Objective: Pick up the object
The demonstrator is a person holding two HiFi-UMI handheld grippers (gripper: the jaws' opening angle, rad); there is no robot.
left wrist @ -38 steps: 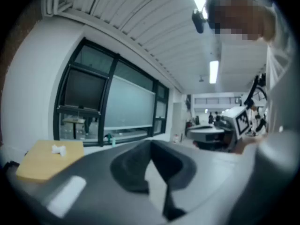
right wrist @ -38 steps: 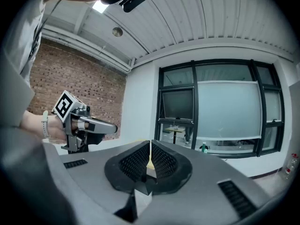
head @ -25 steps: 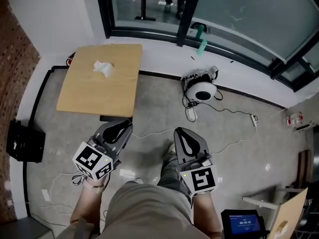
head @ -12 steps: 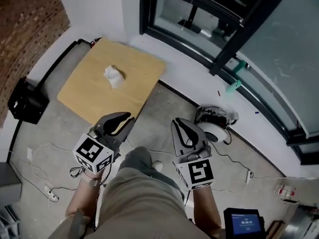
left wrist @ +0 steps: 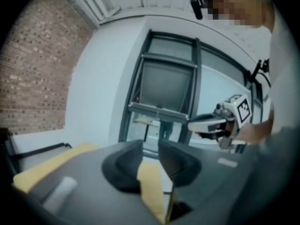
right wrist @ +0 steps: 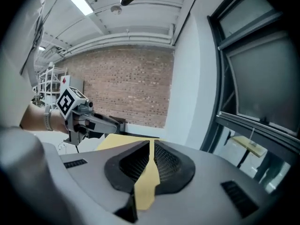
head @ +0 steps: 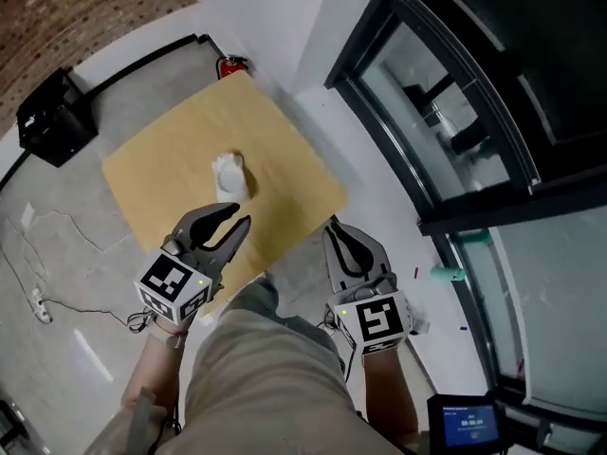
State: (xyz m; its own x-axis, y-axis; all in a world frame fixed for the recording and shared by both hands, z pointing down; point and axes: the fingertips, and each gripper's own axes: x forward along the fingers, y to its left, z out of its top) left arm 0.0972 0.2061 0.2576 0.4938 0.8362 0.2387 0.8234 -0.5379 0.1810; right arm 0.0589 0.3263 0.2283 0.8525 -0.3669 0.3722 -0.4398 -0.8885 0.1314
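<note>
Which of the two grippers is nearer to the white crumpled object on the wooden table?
The left gripper: its opening jaws, nothing between them, point at the white object close by; the shut right gripper is farther, at the table edge.

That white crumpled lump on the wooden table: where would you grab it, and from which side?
Probably across its middle, coming down from the near side. The lump lies low and alone on the table, soft-looking, with no handle. The left gripper, jaws opening and empty, is nearest.
</note>
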